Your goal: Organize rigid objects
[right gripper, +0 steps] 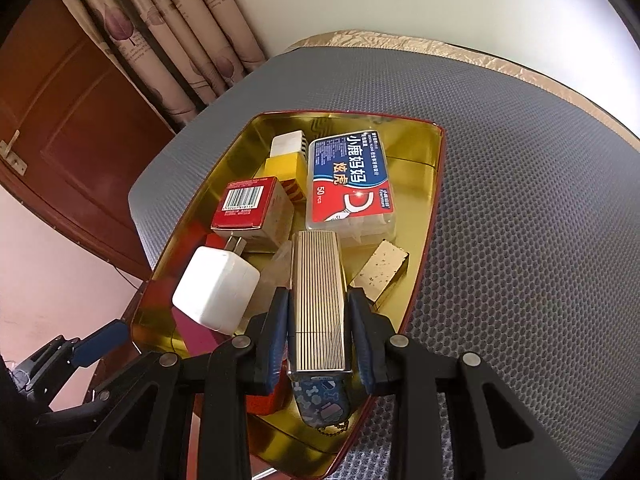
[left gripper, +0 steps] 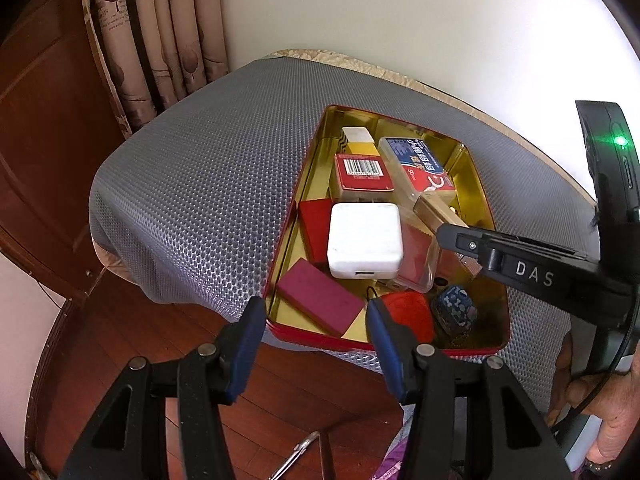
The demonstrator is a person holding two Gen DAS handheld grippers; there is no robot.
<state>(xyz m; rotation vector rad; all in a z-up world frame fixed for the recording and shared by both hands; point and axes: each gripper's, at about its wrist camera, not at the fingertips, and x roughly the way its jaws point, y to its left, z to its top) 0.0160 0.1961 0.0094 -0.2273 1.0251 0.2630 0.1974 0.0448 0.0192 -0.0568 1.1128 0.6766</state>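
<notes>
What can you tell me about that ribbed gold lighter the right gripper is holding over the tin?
The lighter is a slim rectangular metal case, pale gold and shiny, with fine lengthwise ribs on its face and a thin seam across near the end by the camera. The right gripper is shut on it, a blue pad pressing each long side. It points away from the camera, above the open tin, over a blue patterned pouch.

Left wrist view looks down from off the near edge, right wrist view close overhead; both share the tin.
</notes>
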